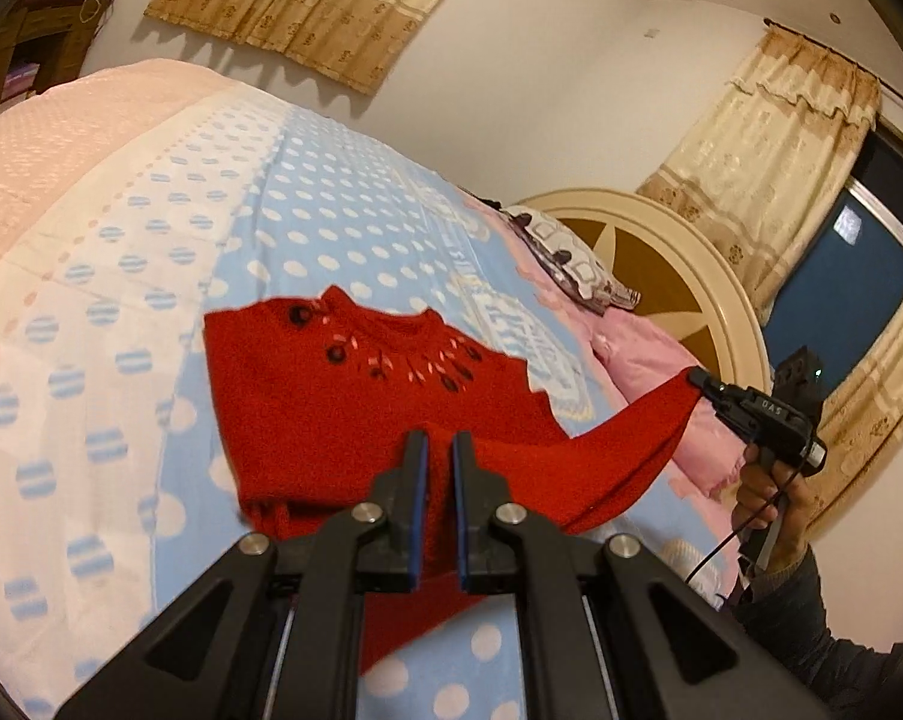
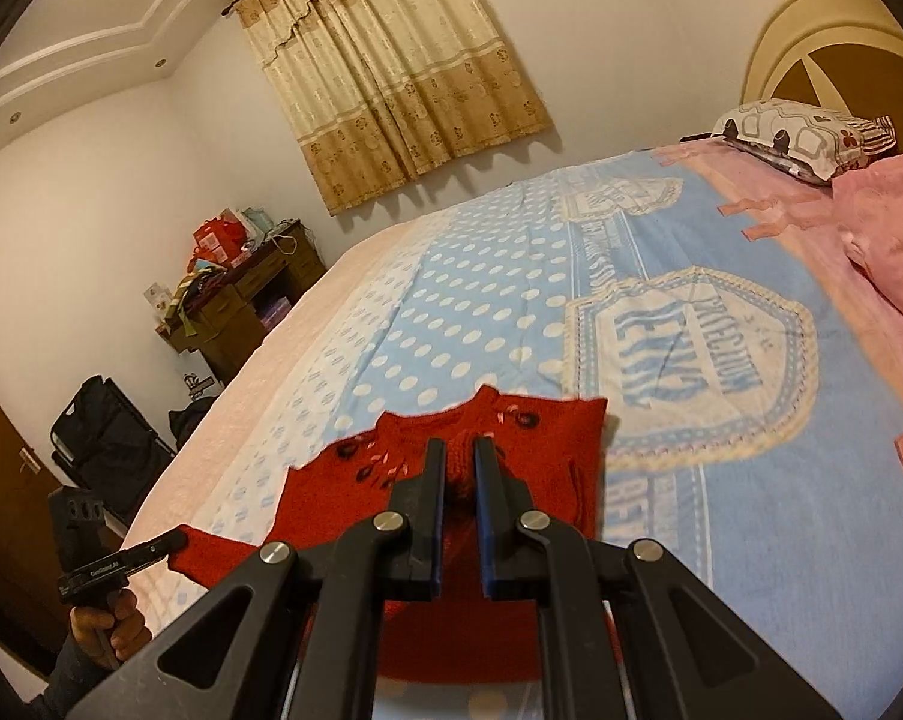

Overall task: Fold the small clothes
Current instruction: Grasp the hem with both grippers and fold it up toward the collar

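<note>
Left wrist view takes in the bed (image 1: 343, 192) first, its blue spotted blanket (image 1: 307, 228) spread wide, and on it the small red sweater (image 1: 343, 408), collar and beaded neckline toward the far side, body partly lying flat; the right wrist view shows the same garment (image 2: 541, 450) from the other side. One sleeve (image 1: 637, 432) is drawn out taut off the blanket, its cuff pinched in the right gripper (image 1: 700, 381); the left gripper (image 1: 438, 450) is nearly closed with red knit between its pads, clamping a sleeve or edge, as its tip shows in the right view (image 2: 178, 540). My worry is the stretch; if both ends are pulled apart further the knit could slip from a thin pinch, or the whole sweater could drag and bunch on the blanket, spoiling the fold; the pink quilt (image 1: 649, 360) just beside could also snag the sleeve.
</note>
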{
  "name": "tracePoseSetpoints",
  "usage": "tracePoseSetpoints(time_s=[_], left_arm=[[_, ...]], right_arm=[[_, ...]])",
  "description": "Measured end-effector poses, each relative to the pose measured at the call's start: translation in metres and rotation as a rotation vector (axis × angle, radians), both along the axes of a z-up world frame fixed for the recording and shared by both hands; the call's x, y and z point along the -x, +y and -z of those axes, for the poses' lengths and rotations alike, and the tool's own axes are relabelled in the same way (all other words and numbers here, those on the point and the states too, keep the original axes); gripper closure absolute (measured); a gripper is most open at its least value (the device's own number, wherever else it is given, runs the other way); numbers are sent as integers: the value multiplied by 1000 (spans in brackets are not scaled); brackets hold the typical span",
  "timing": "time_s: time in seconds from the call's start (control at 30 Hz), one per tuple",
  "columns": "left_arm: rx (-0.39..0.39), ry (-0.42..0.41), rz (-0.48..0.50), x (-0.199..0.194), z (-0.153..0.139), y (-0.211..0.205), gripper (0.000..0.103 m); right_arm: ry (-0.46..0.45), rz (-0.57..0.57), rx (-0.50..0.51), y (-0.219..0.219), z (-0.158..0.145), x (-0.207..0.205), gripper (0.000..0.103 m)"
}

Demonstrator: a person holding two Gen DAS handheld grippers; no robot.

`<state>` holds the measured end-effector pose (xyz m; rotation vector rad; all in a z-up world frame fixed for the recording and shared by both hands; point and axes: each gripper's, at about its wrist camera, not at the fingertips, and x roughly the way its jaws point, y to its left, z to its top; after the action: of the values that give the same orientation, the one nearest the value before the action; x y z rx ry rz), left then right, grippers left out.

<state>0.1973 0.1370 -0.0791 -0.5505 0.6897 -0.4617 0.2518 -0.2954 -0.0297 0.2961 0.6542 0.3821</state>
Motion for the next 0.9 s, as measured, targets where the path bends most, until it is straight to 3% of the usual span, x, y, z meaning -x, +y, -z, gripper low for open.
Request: tracePoseSetpoints(time_s=[0.5, 0.9], left_arm=[[15, 59, -76, -82, 18, 26, 96], [3, 180, -125, -135, 62, 39, 97]], right_arm=[[61, 67, 30, 15, 18, -101, 95], [200, 119, 137, 39, 88, -192, 95]])
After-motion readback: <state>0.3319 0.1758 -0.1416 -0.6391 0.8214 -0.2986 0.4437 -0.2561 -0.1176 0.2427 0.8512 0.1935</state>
